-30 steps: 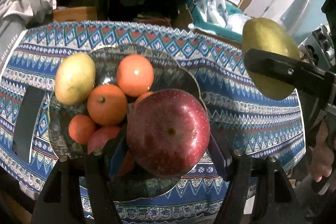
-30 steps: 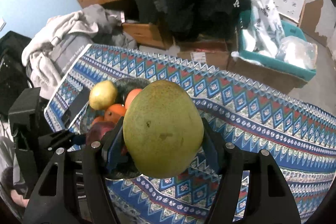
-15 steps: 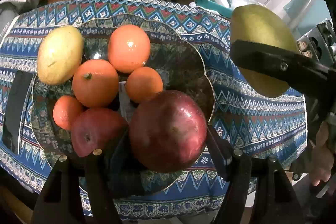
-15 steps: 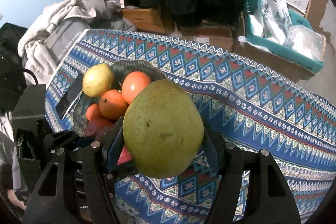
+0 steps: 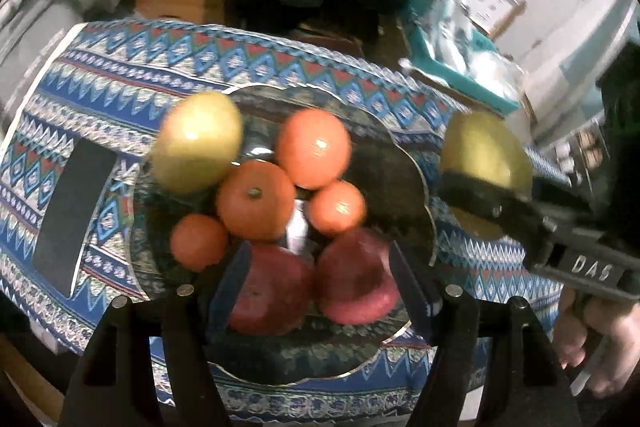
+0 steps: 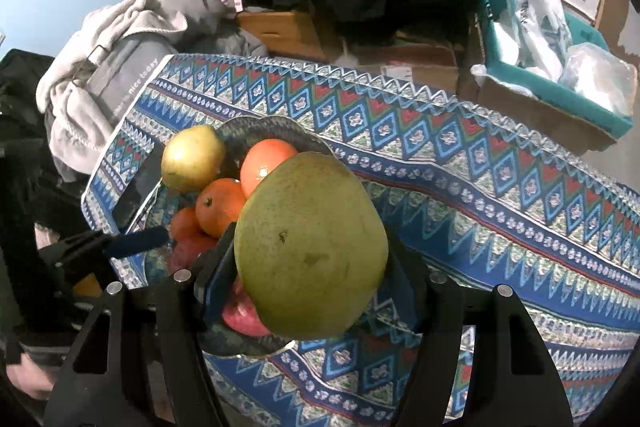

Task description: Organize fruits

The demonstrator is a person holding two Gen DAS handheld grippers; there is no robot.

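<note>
Gripping a large green-yellow fruit between its two fingers, the right gripper is closed on it and holds it above the near right edge of the dark glass bowl; in the left wrist view the same fruit shows at the right, with one black finger across its lower half. The left gripper stands with its jaws wide apart over the near side of the bowl, holding nothing; two red apples lie between and just beyond its fingers, the left red apple and the right red apple, side by side and touching. The bowl also holds four oranges: a big orange with a stem mark, a second big orange behind it, a small orange on the right and another small orange on the left. One yellow-green fruit sits on the bowl's far left rim. The bowl rests on a counter covered by a blue patterned cloth, with one flat black rectangle lying left of it. The left wrist view is blurred, so fruit surfaces are hard to read, and the apples' near sides are cut off by the gripper. In the right wrist view the held fruit hides most of the bowl's right side.
</note>
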